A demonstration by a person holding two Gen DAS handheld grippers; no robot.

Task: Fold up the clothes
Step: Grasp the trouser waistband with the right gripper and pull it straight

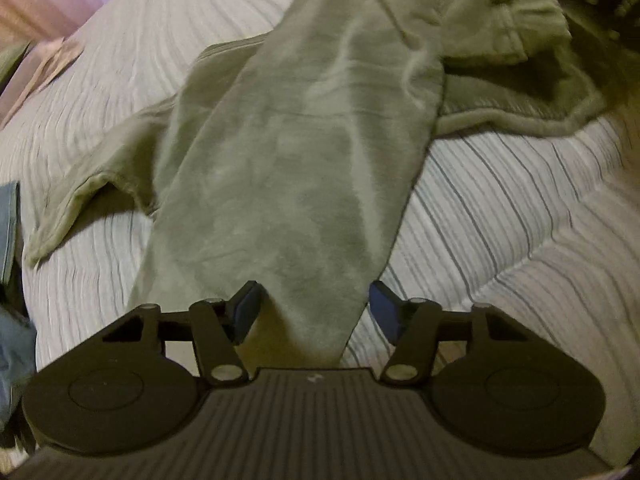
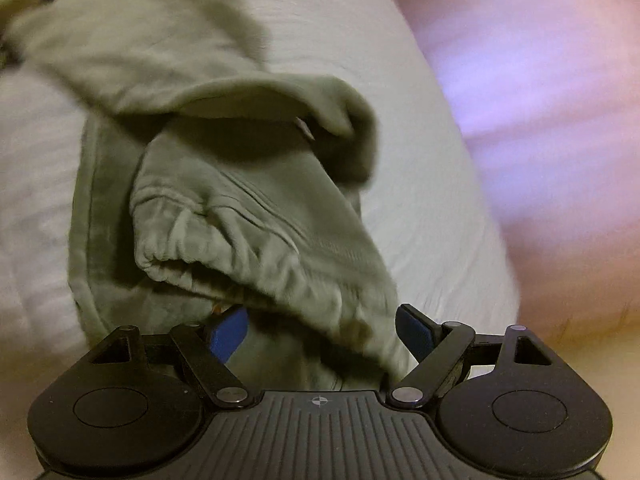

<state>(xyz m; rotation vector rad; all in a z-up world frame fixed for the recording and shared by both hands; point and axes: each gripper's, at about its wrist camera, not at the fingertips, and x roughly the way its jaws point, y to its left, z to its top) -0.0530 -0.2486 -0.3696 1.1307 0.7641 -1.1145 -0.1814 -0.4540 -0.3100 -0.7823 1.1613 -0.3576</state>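
The green sweatpants (image 1: 288, 152) lie spread across the striped bed (image 1: 500, 208), with the left gripper (image 1: 314, 306) wide open around a leg end and the right gripper (image 2: 322, 330) wide open around the waistband (image 2: 224, 248), so pinch both ends evenly.

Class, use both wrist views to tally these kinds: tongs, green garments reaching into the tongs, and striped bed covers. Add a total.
Tongs: 2, the left tongs and the right tongs
Green garment: 1
Striped bed cover: 1
Total: 4
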